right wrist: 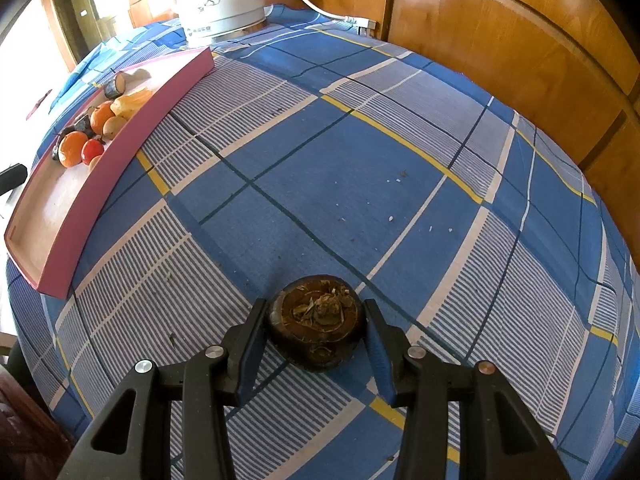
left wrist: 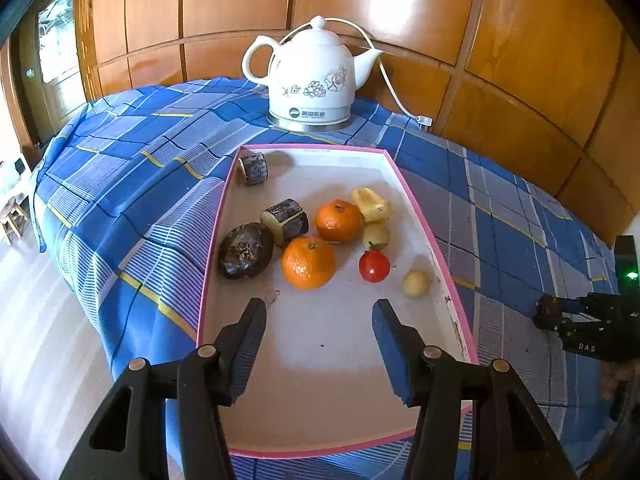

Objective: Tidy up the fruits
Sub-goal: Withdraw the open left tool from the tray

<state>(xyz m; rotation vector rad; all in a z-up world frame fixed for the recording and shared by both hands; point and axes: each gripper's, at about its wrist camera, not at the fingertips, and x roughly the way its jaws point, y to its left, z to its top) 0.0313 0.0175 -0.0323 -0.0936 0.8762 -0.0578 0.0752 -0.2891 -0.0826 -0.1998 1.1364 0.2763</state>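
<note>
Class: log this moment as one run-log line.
left claw: open over tray | right claw: shut on brown fruit | cloth

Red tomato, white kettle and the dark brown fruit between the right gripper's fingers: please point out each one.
Red tomato [left wrist: 374, 266], left wrist view, middle of its skin.
White kettle [left wrist: 308, 80], left wrist view, on its body.
Dark brown fruit [right wrist: 318, 322], right wrist view, on its top face.

Glossy ceramic kettle [left wrist: 310, 76], woven checked cloth [right wrist: 360, 168], glossy wooden panelling [left wrist: 500, 40], rough-skinned dark fruit [right wrist: 318, 320].
</note>
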